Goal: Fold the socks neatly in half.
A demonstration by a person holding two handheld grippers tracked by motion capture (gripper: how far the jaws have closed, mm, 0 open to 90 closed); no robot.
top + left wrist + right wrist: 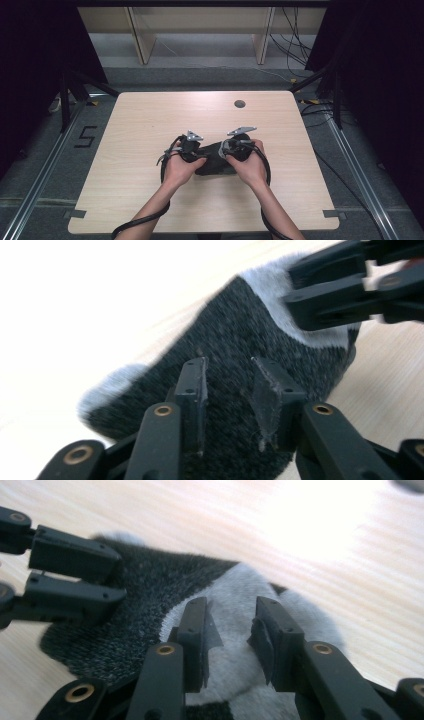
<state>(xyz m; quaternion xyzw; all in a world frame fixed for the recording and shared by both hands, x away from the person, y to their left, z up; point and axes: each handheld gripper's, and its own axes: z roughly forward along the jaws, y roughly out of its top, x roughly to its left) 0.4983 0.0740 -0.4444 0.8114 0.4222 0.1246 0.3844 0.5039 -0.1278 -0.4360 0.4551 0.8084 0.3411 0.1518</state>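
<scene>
Technician: Item location, please.

Operator: Dark grey knitted sock with pale grey heel and toe patches (216,161) lies flat on the light wooden table (150,120), near the middle, toward the near edge, between both hands.

Technician: Tool state?

Operator: Left gripper (230,390) is released: its jaws stand apart over the dark knit, with no fabric pinched between the pads. Right gripper (231,630) is likewise released, its jaws parted above a pale grey patch. In the high view the two tools sit at the left and right ends of the sock, pointing inward.

Technician: Handling properties?

Operator: Judged soft, light and limp; it will sag and fold when lifted, and it is not fragile. The fuzzy surface should resist slipping.

Technician: Recommended hold?

Operator: Pinch a raised fold or an edge, one gripper at each end, taking enough layers so the fabric does not pull free.
</scene>
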